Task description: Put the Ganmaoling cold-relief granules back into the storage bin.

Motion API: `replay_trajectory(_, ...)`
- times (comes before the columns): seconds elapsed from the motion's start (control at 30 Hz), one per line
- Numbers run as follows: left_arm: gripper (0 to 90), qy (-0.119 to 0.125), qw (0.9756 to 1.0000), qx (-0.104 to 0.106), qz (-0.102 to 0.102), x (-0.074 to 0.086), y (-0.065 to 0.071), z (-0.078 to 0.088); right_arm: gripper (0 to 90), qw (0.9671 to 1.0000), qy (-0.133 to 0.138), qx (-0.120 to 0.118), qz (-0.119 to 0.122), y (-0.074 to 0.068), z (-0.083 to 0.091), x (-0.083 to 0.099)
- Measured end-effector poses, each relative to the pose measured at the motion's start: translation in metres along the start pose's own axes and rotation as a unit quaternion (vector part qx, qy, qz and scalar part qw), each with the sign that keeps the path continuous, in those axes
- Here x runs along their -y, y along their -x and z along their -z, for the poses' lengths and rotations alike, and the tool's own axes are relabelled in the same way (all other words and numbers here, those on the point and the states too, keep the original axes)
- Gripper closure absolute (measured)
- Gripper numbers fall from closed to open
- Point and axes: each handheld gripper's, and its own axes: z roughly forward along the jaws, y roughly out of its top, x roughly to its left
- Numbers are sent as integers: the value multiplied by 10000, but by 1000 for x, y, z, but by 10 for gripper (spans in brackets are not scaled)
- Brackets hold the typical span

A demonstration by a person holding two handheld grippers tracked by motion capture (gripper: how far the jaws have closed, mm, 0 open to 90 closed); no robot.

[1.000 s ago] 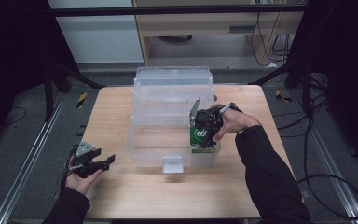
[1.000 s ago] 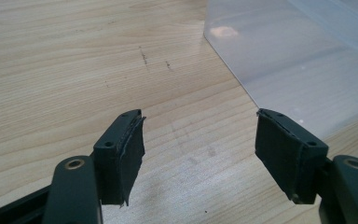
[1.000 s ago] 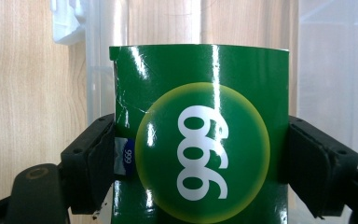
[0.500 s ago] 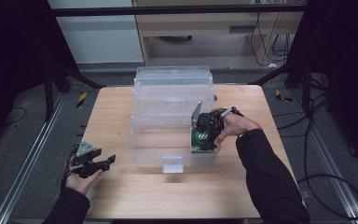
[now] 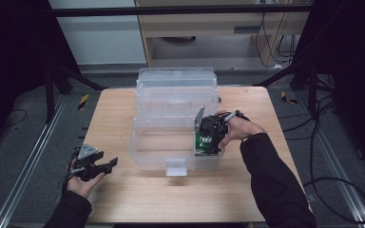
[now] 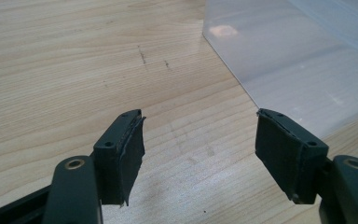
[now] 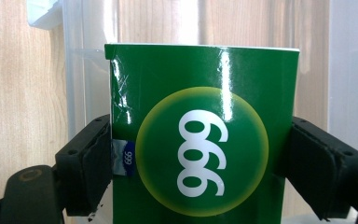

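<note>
Green box (image 7: 204, 140) with the white 999 roundel is the story, but let's sweep from the left. Down at the near-left of the wooden table (image 5: 123, 118), the left gripper (image 5: 105, 166) sits idle exactly where it was a second ago, jaws spread wide over bare wood, nothing between them; its own view shows both black pads (image 6: 130, 154) clear, with the corner of the clear plastic bin (image 5: 171, 137) just ahead. Moving to the middle, that bin stands open, its lid tipped up at the back, latch tab facing the person. Now the right: the right gripper (image 5: 208, 140) has dipped further into the bin's right end since a second ago, carrying the box down with it. In the right gripper view the jaws straddle the box's two sides, set wide; the left pad (image 7: 95, 163) touches the carton, while on the right I can't tell contact from a sliver of gap. My read: the box is at or near the bin floor and the placing is almost done, release next.
</note>
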Motion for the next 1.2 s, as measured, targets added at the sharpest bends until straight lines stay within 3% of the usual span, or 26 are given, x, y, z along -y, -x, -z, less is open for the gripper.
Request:
replay_trajectory(0.8,317,-11,10000,30,-17,0,0,-1,149,9999,-112,126,1,-4,-2,-1)
replay_trajectory(1.2,320,-1,10000,39,-19,0,1,-1,170,9993,119,314,-177,-10,16,-2)
